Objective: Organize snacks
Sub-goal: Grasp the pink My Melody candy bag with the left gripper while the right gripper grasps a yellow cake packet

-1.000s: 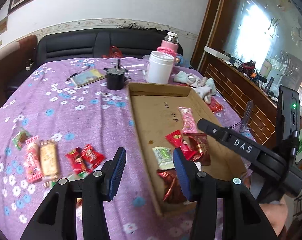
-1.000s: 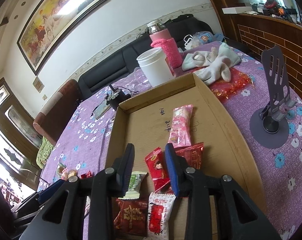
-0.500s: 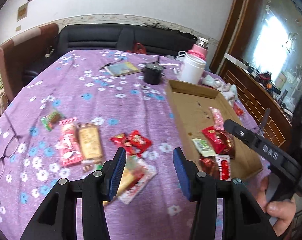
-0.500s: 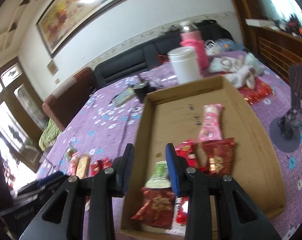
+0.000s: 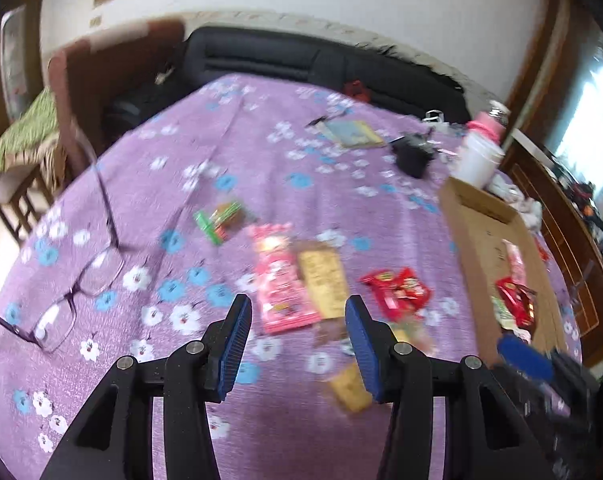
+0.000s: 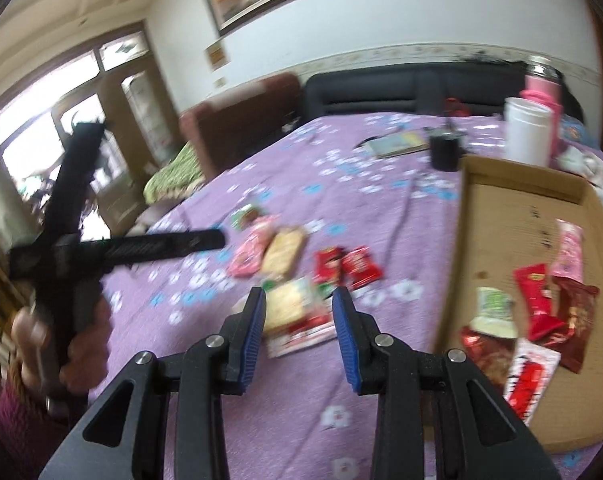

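Observation:
Loose snacks lie on the purple flowered tablecloth [image 5: 229, 148]: a pink packet [image 5: 279, 280], a tan cracker pack [image 5: 323, 278], two red packets [image 5: 397, 292] and a green packet [image 5: 221, 218]. My left gripper [image 5: 297, 344] is open and empty just short of the pink packet. My right gripper [image 6: 299, 326] is open and empty above a cracker pack [image 6: 289, 304] and a red-white packet [image 6: 301, 332]. The cardboard tray [image 6: 501, 208] to the right holds several snacks, among them a red packet [image 6: 537, 300] and a pink one [image 6: 567, 252].
Eyeglasses [image 5: 65, 304] lie at the table's left edge. A black cup [image 6: 444, 152], a white jar [image 6: 527, 134], a pink bottle [image 6: 541, 88] and a booklet [image 6: 397, 144] stand at the far side. A black sofa [image 5: 301, 60] runs behind the table.
Both grippers have swung left, away from the tray and over the loose snacks on the cloth. Both stay open and empty.

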{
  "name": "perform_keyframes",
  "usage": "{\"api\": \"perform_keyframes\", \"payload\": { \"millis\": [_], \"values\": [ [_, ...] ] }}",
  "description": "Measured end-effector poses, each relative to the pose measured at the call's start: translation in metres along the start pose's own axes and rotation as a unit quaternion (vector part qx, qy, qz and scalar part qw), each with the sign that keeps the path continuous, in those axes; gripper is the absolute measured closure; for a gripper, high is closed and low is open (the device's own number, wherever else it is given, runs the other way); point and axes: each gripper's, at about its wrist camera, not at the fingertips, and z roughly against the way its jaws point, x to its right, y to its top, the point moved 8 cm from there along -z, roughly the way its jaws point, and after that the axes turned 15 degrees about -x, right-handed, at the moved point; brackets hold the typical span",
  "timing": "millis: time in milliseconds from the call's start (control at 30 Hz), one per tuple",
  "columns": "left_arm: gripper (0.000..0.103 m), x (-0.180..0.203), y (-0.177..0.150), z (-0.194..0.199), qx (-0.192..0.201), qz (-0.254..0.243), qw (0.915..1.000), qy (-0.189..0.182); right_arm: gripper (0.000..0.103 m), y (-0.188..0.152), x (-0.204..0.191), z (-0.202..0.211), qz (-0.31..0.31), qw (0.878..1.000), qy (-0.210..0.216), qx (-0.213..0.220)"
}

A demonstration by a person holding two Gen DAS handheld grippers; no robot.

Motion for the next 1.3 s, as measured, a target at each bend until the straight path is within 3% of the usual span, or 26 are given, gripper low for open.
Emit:
{"api": "perform_keyframes", "payload": {
  "millis": [200, 467, 500, 533, 600, 733, 900, 1100, 1200, 1267, 1300],
  "values": [
    [0.051, -0.012, 0.008, -0.031, -0.040, 0.028, 0.9988, -0.002, 0.069, -0.002, 0.001, -0.001, 0.002, 1.000, -0.008, -0.001],
    [0.052, -0.010, 0.028, -0.061, -0.042, 0.033, 0.9982, 0.027, 0.065, -0.002, 0.002, -0.004, -0.004, 1.000, 0.001, -0.007],
    [0.056, -0.010, 0.029, -0.064, -0.040, 0.030, 0.9984, 0.027, 0.063, -0.003, 0.001, -0.006, -0.002, 1.000, 0.001, -0.008],
    [0.068, -0.009, 0.029, -0.066, -0.039, 0.023, 0.9985, 0.030, 0.062, -0.003, 0.000, -0.007, 0.000, 1.000, 0.000, -0.010],
    [0.069, -0.008, 0.028, -0.065, -0.033, 0.011, 0.9985, 0.044, 0.062, -0.005, -0.002, -0.011, 0.006, 1.000, -0.002, -0.015],
    [0.085, -0.011, 0.030, -0.050, -0.009, 0.010, 0.9992, 0.036, 0.062, -0.007, -0.003, -0.017, 0.012, 1.000, -0.003, -0.025],
    [0.085, -0.014, 0.034, -0.036, 0.006, 0.013, 0.9998, 0.015, 0.061, -0.003, -0.001, -0.025, -0.020, 0.999, 0.028, -0.039],
    [0.085, -0.015, 0.031, -0.047, -0.023, 0.014, 0.9996, 0.003, 0.058, 0.014, 0.005, -0.039, -0.070, 0.995, 0.038, -0.068],
    [0.080, -0.017, 0.031, -0.049, -0.029, 0.020, 0.9994, 0.002, 0.058, 0.024, 0.006, -0.053, -0.072, 0.994, 0.015, -0.081],
    [0.049, -0.018, 0.030, -0.051, -0.032, 0.022, 0.9992, 0.004, 0.058, 0.029, 0.007, -0.066, -0.075, 0.993, 0.009, -0.089],
    [0.047, -0.019, 0.030, -0.051, -0.029, 0.025, 0.9992, 0.007, 0.058, 0.030, 0.008, -0.071, -0.077, 0.993, 0.006, -0.092]
  ]
}}
